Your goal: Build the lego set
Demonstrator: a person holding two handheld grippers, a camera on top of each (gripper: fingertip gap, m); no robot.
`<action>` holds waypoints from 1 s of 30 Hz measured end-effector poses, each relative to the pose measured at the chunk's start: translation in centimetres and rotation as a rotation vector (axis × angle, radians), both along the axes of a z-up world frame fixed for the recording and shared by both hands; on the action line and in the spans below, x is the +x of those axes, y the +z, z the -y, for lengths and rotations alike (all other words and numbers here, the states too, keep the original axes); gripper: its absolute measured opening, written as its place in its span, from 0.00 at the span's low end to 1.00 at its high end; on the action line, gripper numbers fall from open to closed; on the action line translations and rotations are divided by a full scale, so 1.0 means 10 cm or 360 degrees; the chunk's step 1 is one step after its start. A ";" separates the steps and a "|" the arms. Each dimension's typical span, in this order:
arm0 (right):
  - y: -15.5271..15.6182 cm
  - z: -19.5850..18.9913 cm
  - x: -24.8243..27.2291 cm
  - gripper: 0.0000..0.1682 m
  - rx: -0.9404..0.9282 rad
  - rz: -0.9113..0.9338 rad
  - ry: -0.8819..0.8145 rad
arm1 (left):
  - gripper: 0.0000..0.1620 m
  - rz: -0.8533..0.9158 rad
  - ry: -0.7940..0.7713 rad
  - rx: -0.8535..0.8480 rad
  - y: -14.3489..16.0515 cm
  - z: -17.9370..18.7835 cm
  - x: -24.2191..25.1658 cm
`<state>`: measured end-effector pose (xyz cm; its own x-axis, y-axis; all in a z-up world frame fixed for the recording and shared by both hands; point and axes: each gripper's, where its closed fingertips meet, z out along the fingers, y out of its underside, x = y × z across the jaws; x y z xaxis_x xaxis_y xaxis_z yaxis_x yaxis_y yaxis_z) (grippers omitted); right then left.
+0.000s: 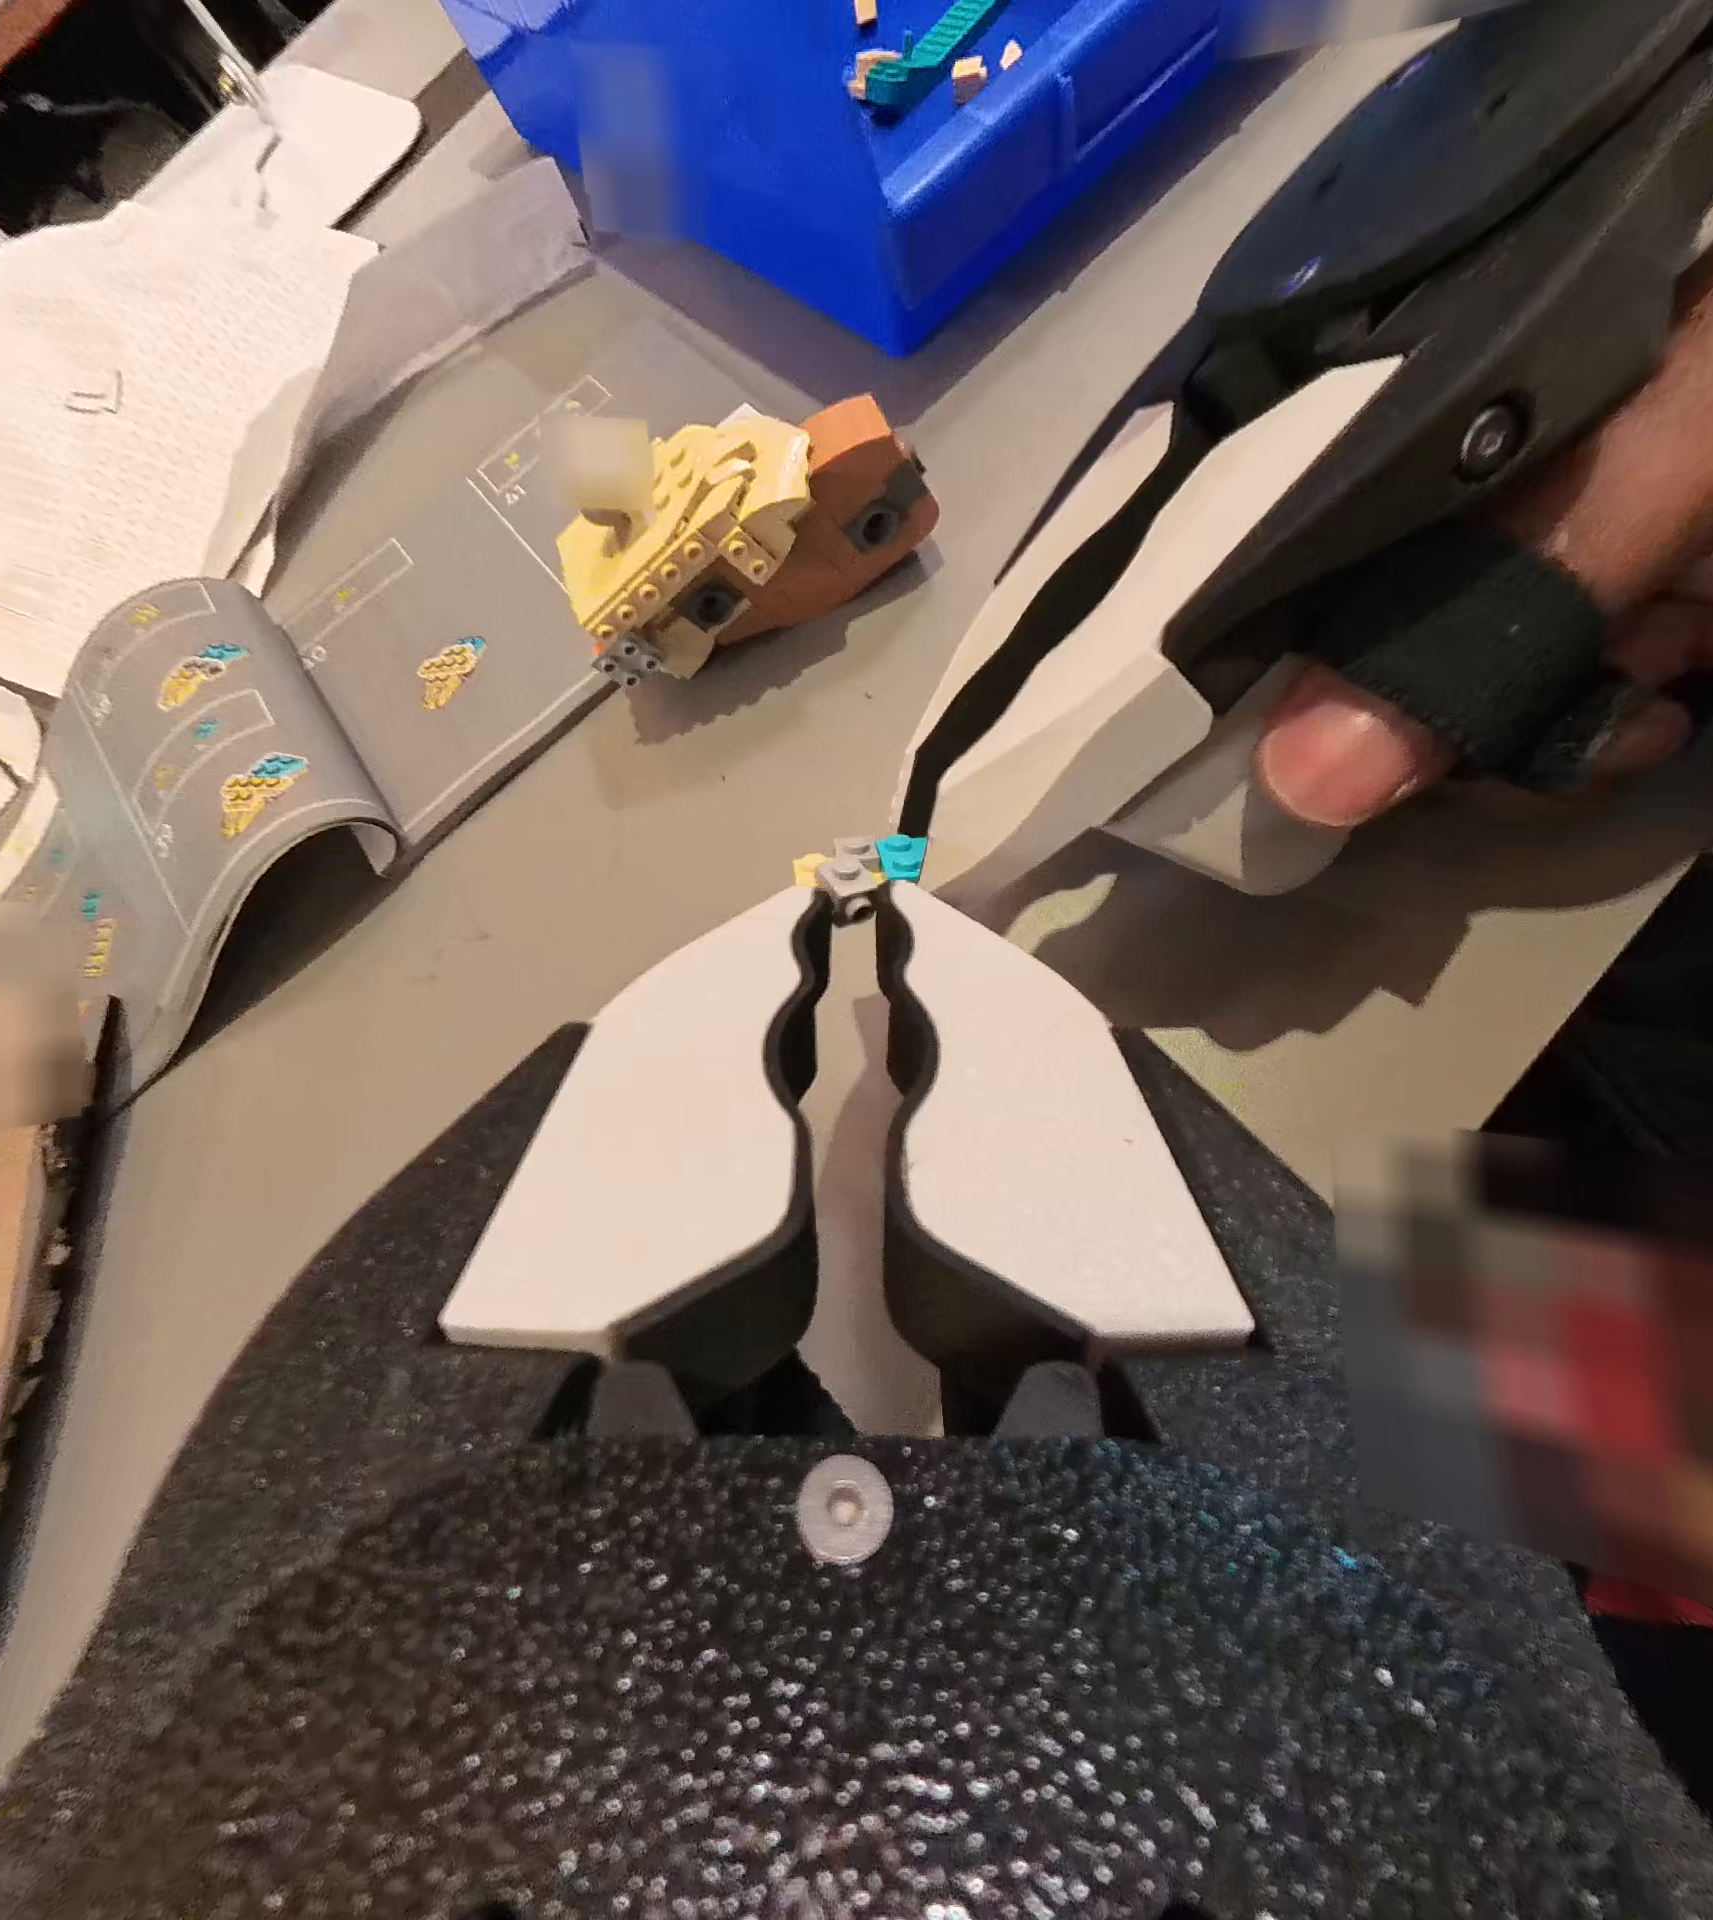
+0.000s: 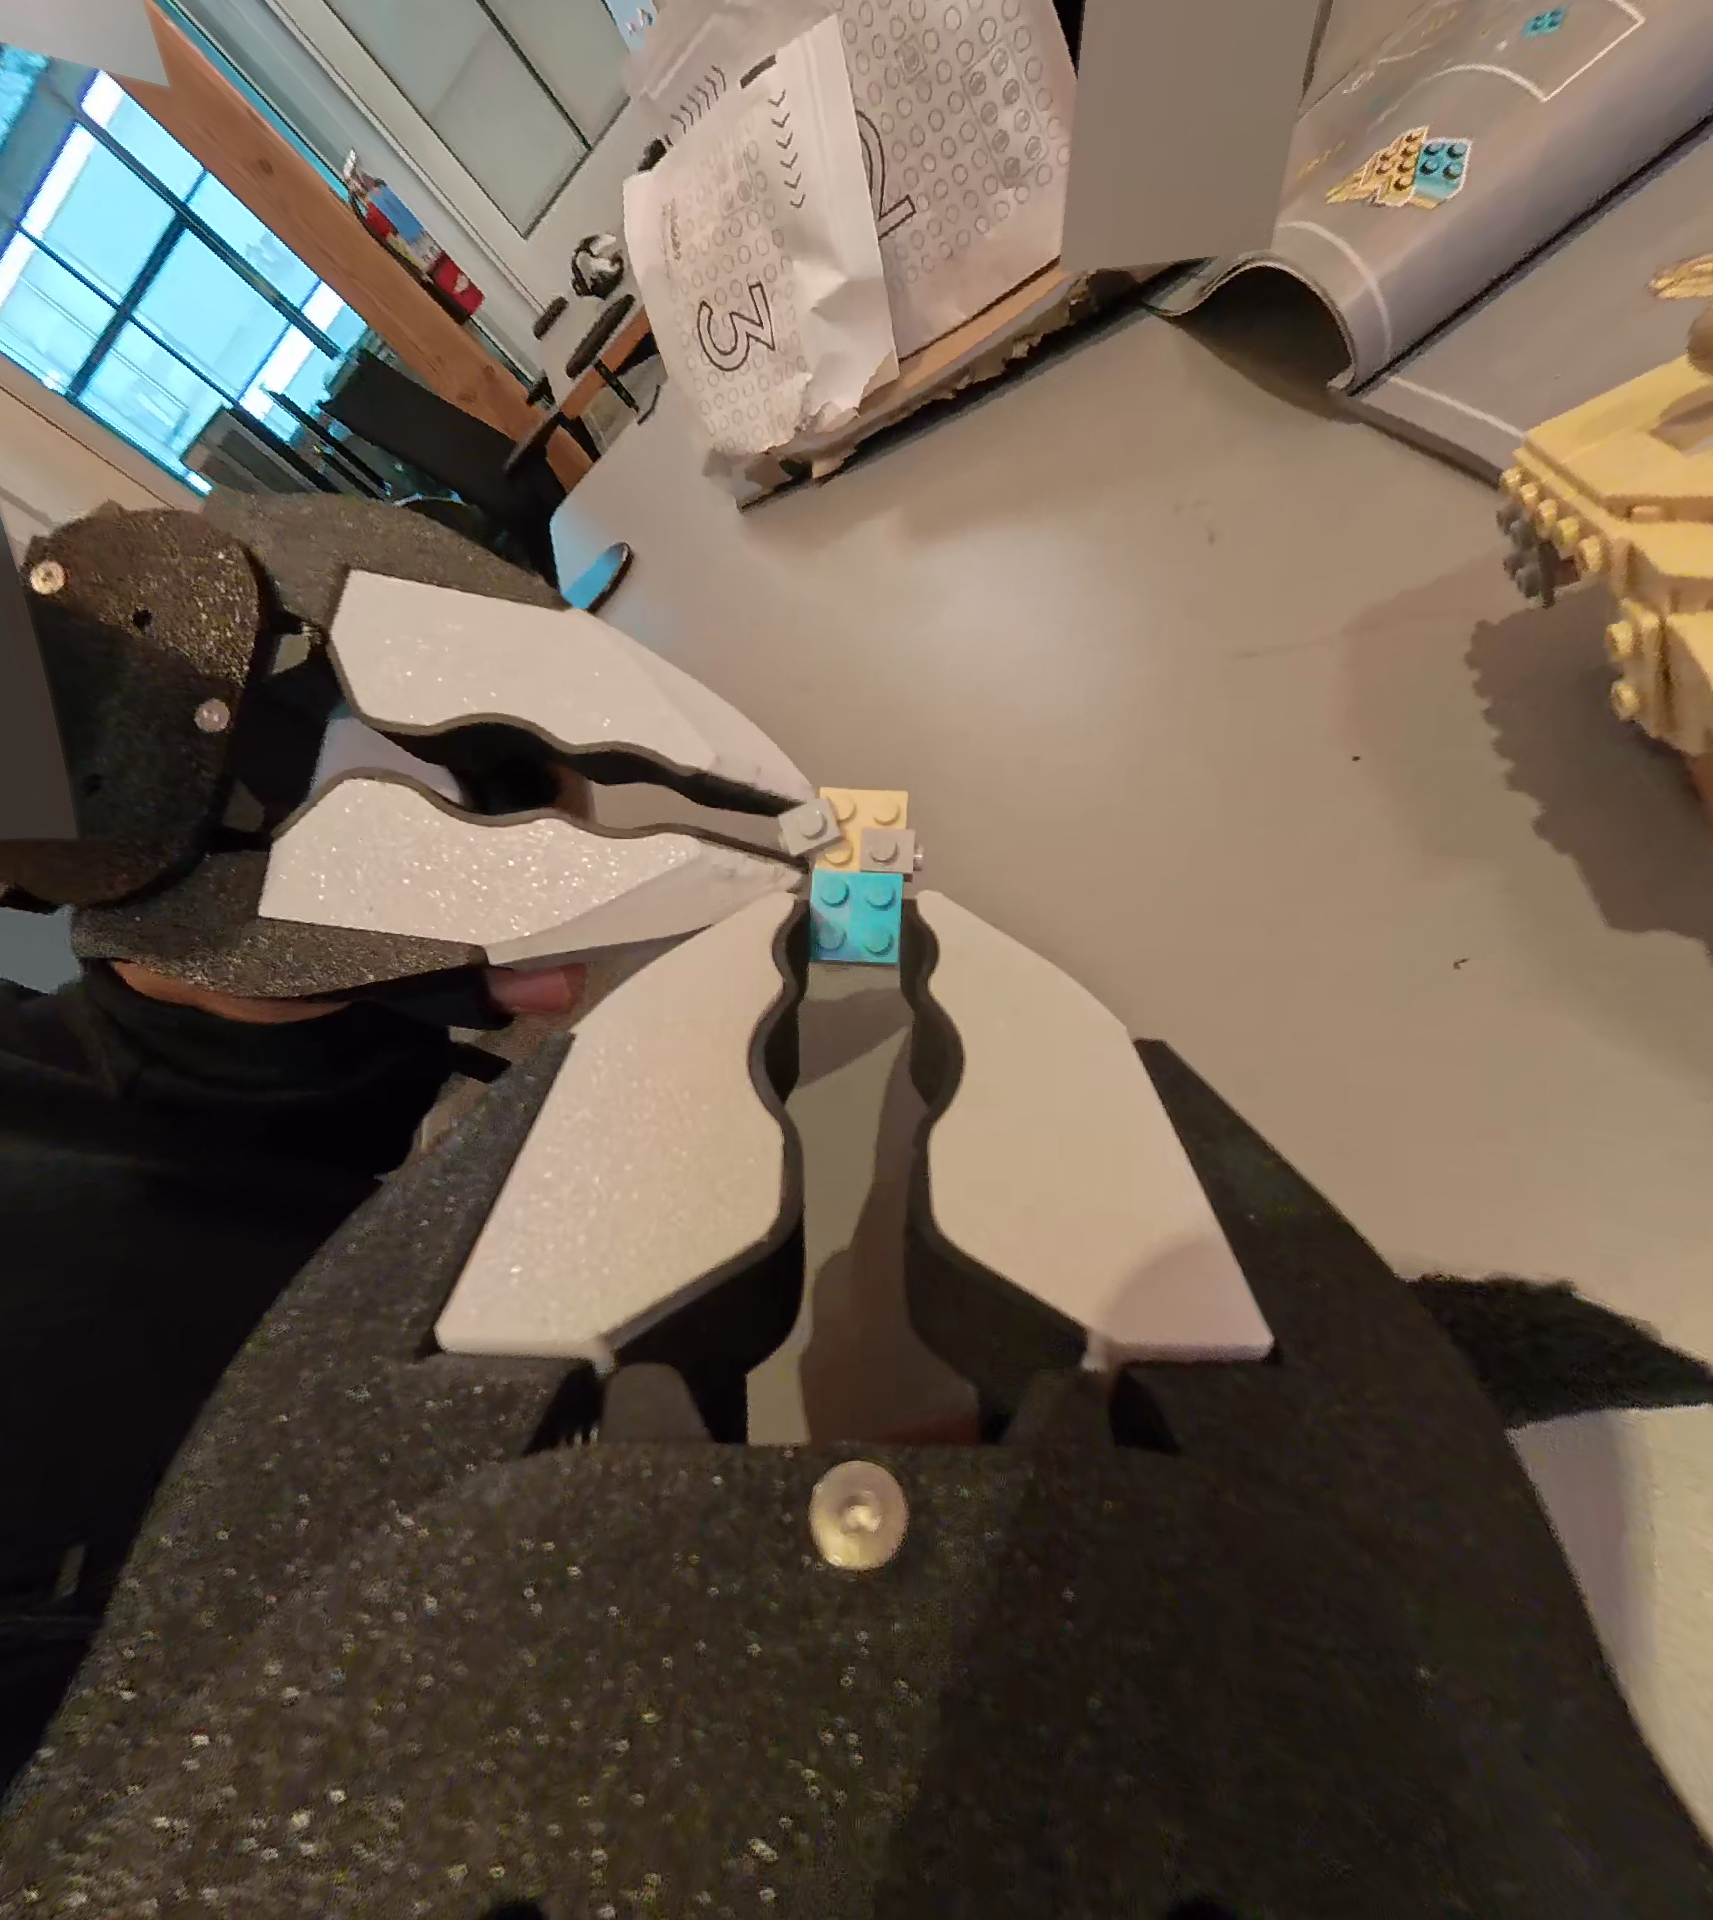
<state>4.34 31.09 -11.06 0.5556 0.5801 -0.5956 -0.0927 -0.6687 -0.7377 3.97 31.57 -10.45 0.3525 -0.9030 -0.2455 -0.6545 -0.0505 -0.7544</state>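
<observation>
sub-assembly: small stack of plates [image 2: 857,883], a teal 2x2 part nearest the right wrist camera, a tan plate beyond it, a small grey bracket piece on top; held up off the grey table [image 2: 1195,727], between the two tools.
right gripper [image 2: 854,920]: closed on the teal end of the stack, fingertips on its two sides; judged to be the steadying hold so the other tool can press against it.
left gripper [image 1: 847,902]: pinching a small grey stud piece [image 2: 808,828] at its tips, jaws nearly together; piece sits at the corner of the tan plate, touching or just about to, can't tell if seated.
step in hand: judged as adding the grey piece onto the stack; needs stud alignment, then a push against the right tool's hold.
risk: tiny part, tip-only grip, could twist or pop out if pressed off-axis.
main model [image 1: 748,530]: tan and brown build lying on the table beyond the tools, well apart; likely where the stack goes later.
instruction booklet [image 1: 239,727]: open beside the model, pages curled, kept in sight for reference.
blue bin [image 1: 831,156]: behind the model, loose teal and tan parts on top.
paper bags [image 2: 779,260]: torn open, at the table's far edge.
person's hand [image 1: 1610,582]: wrapped round the right tool's handle.
</observation>
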 end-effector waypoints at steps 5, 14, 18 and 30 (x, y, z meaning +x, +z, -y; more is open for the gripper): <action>0.02 0.01 0.00 0.10 -0.0002 -0.0023 -0.0006 | 0.05 -0.0046 -0.0002 0.0111 0.02 -0.01 0.00; 0.05 0.02 0.00 0.10 -0.0025 -0.0093 -0.0003 | 0.05 -0.0079 -0.0014 0.0214 0.05 -0.01 0.01; 0.05 0.01 0.01 0.10 -0.0032 -0.0109 -0.0006 | 0.05 -0.0069 -0.0016 0.0232 0.06 -0.01 0.02; 0.06 0.01 0.02 0.10 -0.0039 -0.0133 -0.0006 | 0.05 -0.0011 -0.0020 0.0294 0.08 -0.02 0.03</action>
<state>4.51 30.97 -10.43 0.5058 0.5627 -0.6538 -0.1559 -0.6858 -0.7109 4.28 31.78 -9.66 0.3391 -0.8468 -0.4098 -0.6596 0.0966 -0.7454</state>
